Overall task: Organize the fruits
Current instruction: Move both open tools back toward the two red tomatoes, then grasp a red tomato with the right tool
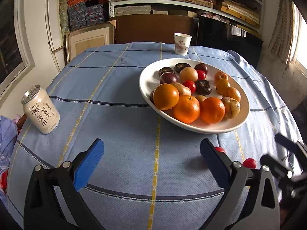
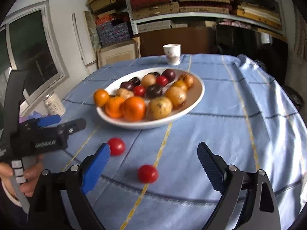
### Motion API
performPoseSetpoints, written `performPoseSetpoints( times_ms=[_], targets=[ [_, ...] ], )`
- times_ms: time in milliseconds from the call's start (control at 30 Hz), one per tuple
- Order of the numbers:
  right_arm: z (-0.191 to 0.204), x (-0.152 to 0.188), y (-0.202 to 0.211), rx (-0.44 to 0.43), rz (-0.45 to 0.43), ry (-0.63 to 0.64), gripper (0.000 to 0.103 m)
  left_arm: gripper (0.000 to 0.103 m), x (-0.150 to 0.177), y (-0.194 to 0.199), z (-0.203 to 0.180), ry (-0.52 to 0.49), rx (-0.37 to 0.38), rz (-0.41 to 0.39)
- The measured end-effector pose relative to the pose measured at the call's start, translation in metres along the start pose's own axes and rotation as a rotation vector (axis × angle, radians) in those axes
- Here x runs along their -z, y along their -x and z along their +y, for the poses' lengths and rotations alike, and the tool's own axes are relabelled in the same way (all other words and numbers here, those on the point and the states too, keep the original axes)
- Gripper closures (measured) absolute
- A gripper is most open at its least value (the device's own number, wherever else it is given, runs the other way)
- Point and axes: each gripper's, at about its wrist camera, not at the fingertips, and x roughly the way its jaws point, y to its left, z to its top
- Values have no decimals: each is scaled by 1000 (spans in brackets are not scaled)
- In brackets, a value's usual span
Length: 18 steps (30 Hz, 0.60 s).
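A white plate [image 1: 147,85] [image 2: 199,92] holds several fruits: oranges [image 1: 185,108] [image 2: 133,108], dark plums, yellow-brown fruits and small red tomatoes. Two red tomatoes lie loose on the blue cloth in front of the plate. In the right wrist view one [image 2: 147,173] lies between my open right gripper's fingers [image 2: 153,164], and the other [image 2: 116,146] is just beyond its left pad. My left gripper [image 1: 151,161] is open and empty over the bare cloth; both tomatoes [image 1: 249,163] [image 1: 219,149] peek from behind its right finger.
A drink can [image 1: 41,109] [image 2: 54,104] stands at the table's left edge. A paper cup [image 1: 182,43] [image 2: 172,54] stands at the far edge behind the plate. Shelves with stacked boxes and frames fill the background. The left gripper's body [image 2: 38,136] shows at left in the right wrist view.
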Motion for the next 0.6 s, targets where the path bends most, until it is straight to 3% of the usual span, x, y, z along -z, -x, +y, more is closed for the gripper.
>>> performPoseSetpoints(
  times_ms=[67, 233, 333, 467, 600],
  targets=[
    [6, 2, -5, -12, 74, 49, 12, 5, 1, 2, -1, -8, -18, -5],
    [18, 10, -8, 9, 110, 145, 28, 5, 0, 5, -3, -22, -36, -17],
    [18, 12, -10, -10, 132, 146, 30, 5, 0, 3, -3, -20, -34, -5],
    [16, 13, -17, -37, 177, 139, 43, 5, 1, 3, -2, -19, -20, 3],
    [19, 16, -20, -29, 196, 157, 48, 5, 2, 4, -4, -24, -27, 0]
  ],
)
